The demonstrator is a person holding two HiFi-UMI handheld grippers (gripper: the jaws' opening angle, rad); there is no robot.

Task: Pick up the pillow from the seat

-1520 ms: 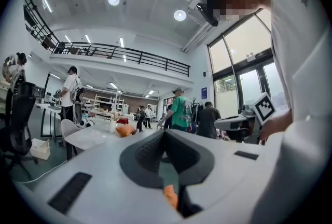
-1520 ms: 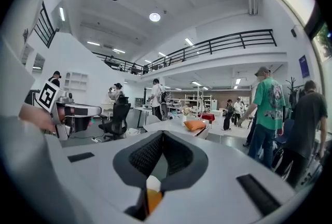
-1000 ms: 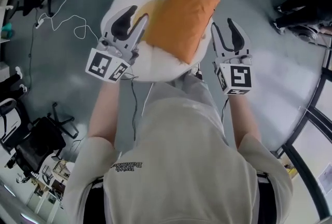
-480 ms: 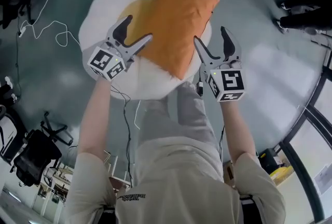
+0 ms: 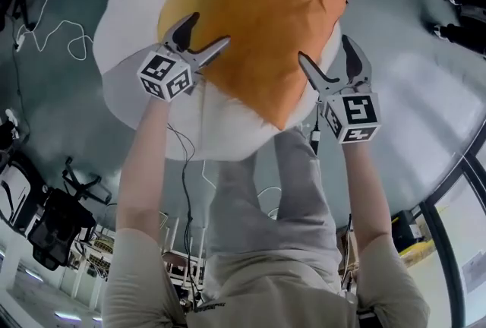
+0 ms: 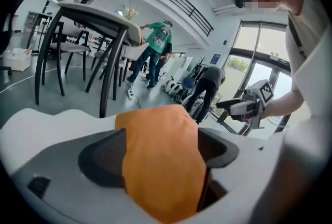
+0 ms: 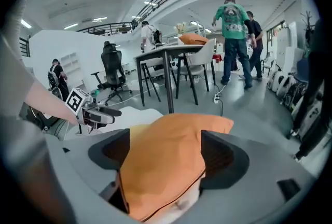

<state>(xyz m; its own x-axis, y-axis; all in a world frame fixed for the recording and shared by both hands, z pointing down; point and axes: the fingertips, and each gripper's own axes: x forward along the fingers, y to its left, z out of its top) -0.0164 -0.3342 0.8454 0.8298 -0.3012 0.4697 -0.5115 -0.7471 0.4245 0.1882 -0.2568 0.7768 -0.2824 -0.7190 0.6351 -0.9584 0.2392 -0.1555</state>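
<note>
An orange square pillow point(image 5: 281, 23) lies on a white seat cushion point(image 5: 137, 7) shaped like a fried egg with a yellow yolk. My left gripper point(image 5: 206, 32) straddles the pillow's left edge, and its jaws are opening. In the left gripper view the pillow point(image 6: 166, 161) fills the gap between the wide jaws. My right gripper point(image 5: 328, 53) straddles the right edge, jaws also opening, with the pillow point(image 7: 166, 161) between them. No pad visibly presses the fabric. Each gripper shows in the other's view: the right gripper point(image 6: 249, 106), the left gripper point(image 7: 91, 111).
Grey floor surrounds the seat, with a white cable point(image 5: 53, 34) at the left and a black office chair point(image 5: 53, 224) at the lower left. A dark table with chairs point(image 7: 166, 62) and several standing people point(image 7: 233, 41) are beyond. A window frame point(image 5: 456, 190) runs along the right.
Both grippers moved from beside the pillow onto its left and right edges, and their jaws spread wider. The pillow and seat appear larger and closer in the head view.
</note>
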